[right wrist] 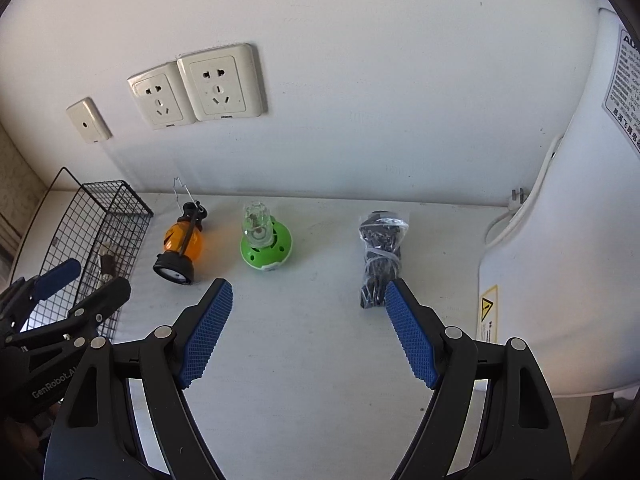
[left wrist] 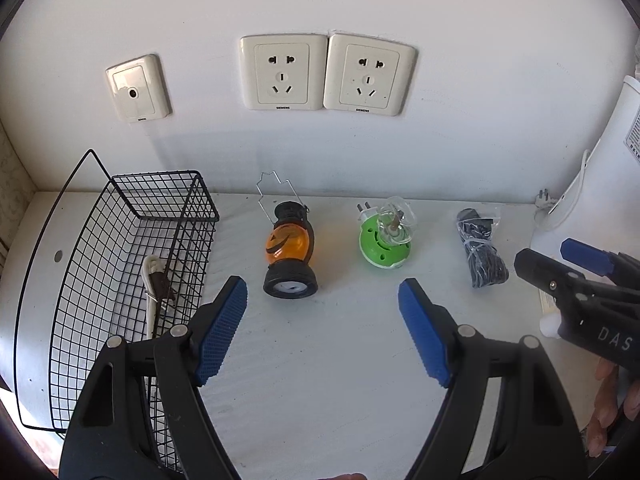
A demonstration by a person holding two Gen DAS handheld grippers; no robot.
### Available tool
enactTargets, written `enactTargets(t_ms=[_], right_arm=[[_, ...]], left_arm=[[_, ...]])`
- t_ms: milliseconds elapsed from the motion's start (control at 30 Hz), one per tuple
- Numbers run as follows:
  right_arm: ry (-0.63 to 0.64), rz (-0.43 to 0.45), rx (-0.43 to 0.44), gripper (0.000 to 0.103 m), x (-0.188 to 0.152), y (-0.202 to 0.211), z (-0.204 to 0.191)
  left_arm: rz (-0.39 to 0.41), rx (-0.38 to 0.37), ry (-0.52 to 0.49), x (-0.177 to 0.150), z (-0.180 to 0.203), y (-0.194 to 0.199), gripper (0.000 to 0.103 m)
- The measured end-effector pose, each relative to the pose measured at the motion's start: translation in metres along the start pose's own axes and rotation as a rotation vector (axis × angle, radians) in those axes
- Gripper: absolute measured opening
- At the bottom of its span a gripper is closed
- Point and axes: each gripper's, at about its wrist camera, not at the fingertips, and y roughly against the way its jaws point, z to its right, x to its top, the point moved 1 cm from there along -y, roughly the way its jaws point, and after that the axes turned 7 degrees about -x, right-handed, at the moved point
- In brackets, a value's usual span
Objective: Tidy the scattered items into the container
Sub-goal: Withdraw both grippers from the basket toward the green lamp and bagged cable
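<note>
A black wire basket (left wrist: 132,264) stands at the left of the white table; it also shows in the right wrist view (right wrist: 100,232). A white and brown item (left wrist: 156,288) lies inside it. An orange pumpkin lantern (left wrist: 290,252) (right wrist: 180,246), a green plug-in device with a clear bottle (left wrist: 384,236) (right wrist: 264,240) and a bagged black cable bundle (left wrist: 480,252) (right wrist: 380,256) lie in a row on the table. My left gripper (left wrist: 322,312) is open and empty, in front of the lantern. My right gripper (right wrist: 308,312) is open and empty, its right finger beside the cable bundle.
Two wall sockets (left wrist: 328,74) and a small wall plate (left wrist: 136,88) sit on the wall behind the table. A large white appliance (right wrist: 568,220) with a white cord and plug (right wrist: 516,200) stands at the right edge.
</note>
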Motion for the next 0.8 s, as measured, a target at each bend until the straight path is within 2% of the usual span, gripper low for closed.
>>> enactTargets(t_ms=[533,800], right_arm=[[-0.064,-0.038,-0.06,0.079,-0.01,-0.019,0.045],[-0.08,-0.038,-0.073,0.079,-0.01,-0.039,0.055]], left_arm=[[-0.006,-0.048,-0.056,0.016,0.043,-0.038,0.075],[0.002,-0.072,-0.068,0.024,0.057,-0.059,0.075]])
